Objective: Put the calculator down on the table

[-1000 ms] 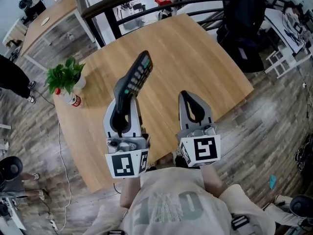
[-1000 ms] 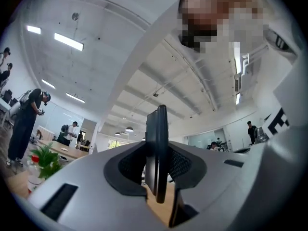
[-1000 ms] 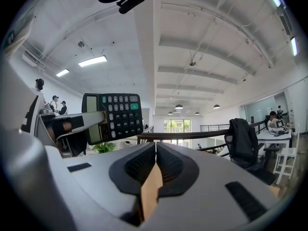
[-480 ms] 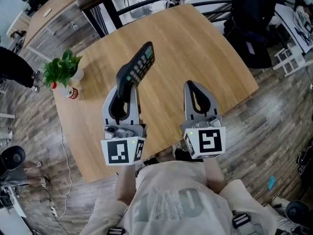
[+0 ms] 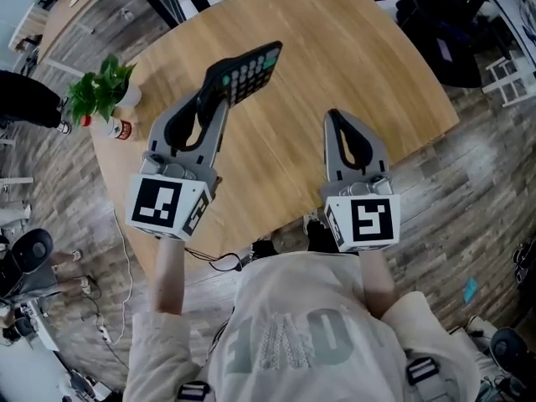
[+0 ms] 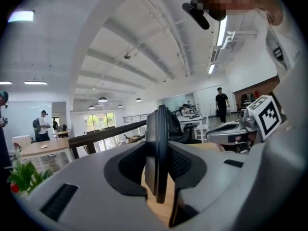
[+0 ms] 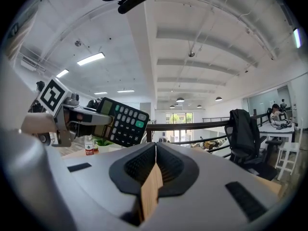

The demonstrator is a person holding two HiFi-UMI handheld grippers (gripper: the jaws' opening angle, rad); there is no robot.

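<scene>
calculator point(image 5: 249, 72): clamped edge-on between the jaws of the left gripper point(image 5: 216, 86), held above the table point(image 5: 352, 40), not yet set down; right gripper point(image 5: 337, 117) jaws pressed together, empty; lowering and release remain.

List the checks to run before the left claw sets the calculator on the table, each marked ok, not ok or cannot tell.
1. Left claw shut on calculator: ok.
2. Calculator touching table: not ok, held above it.
3. Table under calculator bare: ok.
4. Right claw shut, empty, apart from calculator: ok.
5. Plant and bottle away at the left edge: ok.
</scene>
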